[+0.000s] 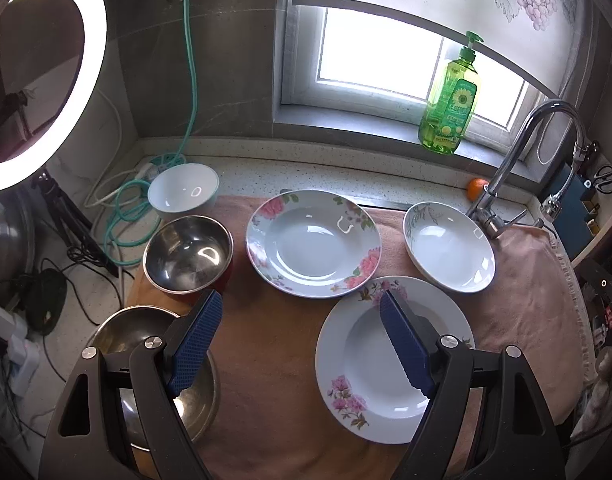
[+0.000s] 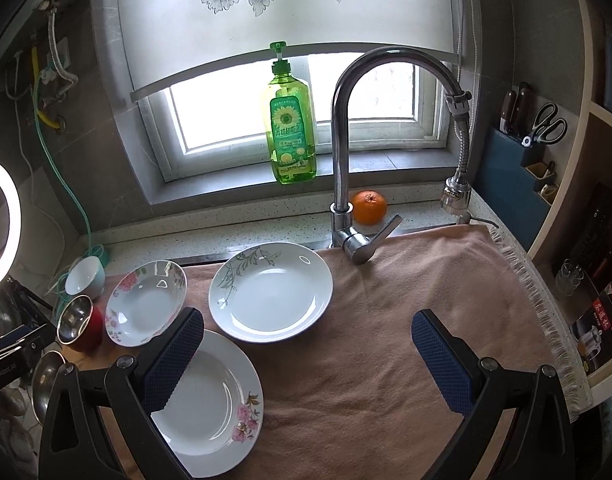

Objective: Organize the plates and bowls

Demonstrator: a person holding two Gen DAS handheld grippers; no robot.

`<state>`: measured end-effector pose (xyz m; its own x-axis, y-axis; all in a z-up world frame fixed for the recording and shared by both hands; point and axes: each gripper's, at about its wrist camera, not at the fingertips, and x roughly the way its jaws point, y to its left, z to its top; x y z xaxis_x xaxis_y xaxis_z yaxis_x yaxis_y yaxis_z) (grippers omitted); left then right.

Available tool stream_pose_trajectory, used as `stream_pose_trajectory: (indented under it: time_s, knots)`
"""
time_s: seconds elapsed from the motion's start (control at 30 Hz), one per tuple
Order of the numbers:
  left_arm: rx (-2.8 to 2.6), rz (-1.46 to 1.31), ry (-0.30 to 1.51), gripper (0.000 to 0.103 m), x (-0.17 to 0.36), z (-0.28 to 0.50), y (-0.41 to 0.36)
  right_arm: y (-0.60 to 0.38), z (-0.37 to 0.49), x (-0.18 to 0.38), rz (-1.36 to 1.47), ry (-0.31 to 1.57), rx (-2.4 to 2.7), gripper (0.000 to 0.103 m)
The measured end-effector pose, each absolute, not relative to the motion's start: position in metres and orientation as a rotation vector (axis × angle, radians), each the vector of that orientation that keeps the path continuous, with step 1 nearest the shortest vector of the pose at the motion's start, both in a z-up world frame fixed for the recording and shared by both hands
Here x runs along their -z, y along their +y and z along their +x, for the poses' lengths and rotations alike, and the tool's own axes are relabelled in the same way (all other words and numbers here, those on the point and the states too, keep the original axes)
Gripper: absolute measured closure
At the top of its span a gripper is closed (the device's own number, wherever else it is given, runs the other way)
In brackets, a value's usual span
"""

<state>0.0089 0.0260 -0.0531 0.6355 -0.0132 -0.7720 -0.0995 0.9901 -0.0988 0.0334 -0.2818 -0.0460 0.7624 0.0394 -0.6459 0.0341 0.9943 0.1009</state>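
Three plates lie on a pink towel [image 1: 274, 360]: a pink-flowered plate [image 1: 313, 243] in the middle, a green-leaf plate [image 1: 449, 246] at the right, and a near flowered plate [image 1: 389, 364]. At the left are a white bowl [image 1: 183, 189], a steel bowl with a red outside [image 1: 188, 254] and a large steel bowl [image 1: 146, 360]. My left gripper [image 1: 302, 304] is open above the towel, its right finger over the near plate. My right gripper [image 2: 307, 326] is open and empty above the towel [image 2: 385, 340], its left finger over the near plate [image 2: 210, 400], with the green-leaf plate [image 2: 270, 292] just beyond.
A tap [image 2: 345, 140] stands at the back of the towel, with an orange [image 2: 369, 207] and a green soap bottle [image 2: 289, 120] behind it. A ring light [image 1: 46, 80], hose [image 1: 146, 200] and cables crowd the left. A knife and scissors holder [image 2: 533, 136] is at the right.
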Motion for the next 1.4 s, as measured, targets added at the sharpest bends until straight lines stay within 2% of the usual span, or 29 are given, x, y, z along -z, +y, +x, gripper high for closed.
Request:
stream_pose_trajectory:
  time_s: [0.3,0.53,0.6,0.67,0.73,0.8,0.87,0.9,0.93,0.97,1.0,1.03,1.17,1.4]
  knots:
    - [0.017,-0.203,1.004,0.024,0.092,0.006,0.024,-0.298,0.030,0.076,0.124,0.712,-0.017,0.001]
    - [0.060,-0.179,1.057,0.043,0.110,0.006,0.020,-0.293,0.039,0.094,0.149,0.784,-0.108,0.001]
    - [0.069,-0.177,1.073,0.043,0.114,0.008,0.019,-0.291,0.043,0.100,0.153,0.805,-0.118,0.001]
    - [0.082,-0.187,1.095,0.050,0.120,0.011,0.017,-0.286,0.046,0.108,0.147,0.830,-0.134,0.001]
    - [0.083,-0.209,1.116,0.053,0.128,0.012,0.018,-0.282,0.048,0.115,0.141,0.853,-0.154,0.001]
    - [0.098,-0.230,1.128,0.057,0.132,0.014,0.017,-0.279,0.050,0.122,0.145,0.870,-0.178,0.007]
    - [0.107,-0.236,1.137,0.068,0.135,0.016,0.015,-0.277,0.053,0.129,0.156,0.895,-0.199,0.013]
    - [0.112,-0.246,1.144,0.071,0.136,0.017,0.015,-0.276,0.054,0.133,0.165,0.909,-0.211,0.018]
    - [0.118,-0.255,1.152,0.075,0.138,0.018,0.015,-0.276,0.056,0.137,0.178,0.924,-0.226,0.029]
    - [0.121,-0.260,1.160,0.075,0.140,0.020,0.015,-0.275,0.057,0.141,0.191,0.942,-0.241,0.035]
    - [0.115,-0.258,1.166,0.075,0.142,0.021,0.015,-0.273,0.059,0.146,0.203,0.964,-0.256,0.047]
    - [0.108,-0.256,1.171,0.075,0.144,0.022,0.016,-0.272,0.061,0.151,0.215,0.986,-0.271,0.052]
    - [0.082,-0.252,1.173,0.075,0.147,0.028,0.019,-0.268,0.064,0.163,0.252,1.034,-0.323,0.060]
    - [0.089,-0.266,1.199,0.075,0.155,0.039,0.020,-0.265,0.074,0.175,0.276,1.080,-0.338,0.062]
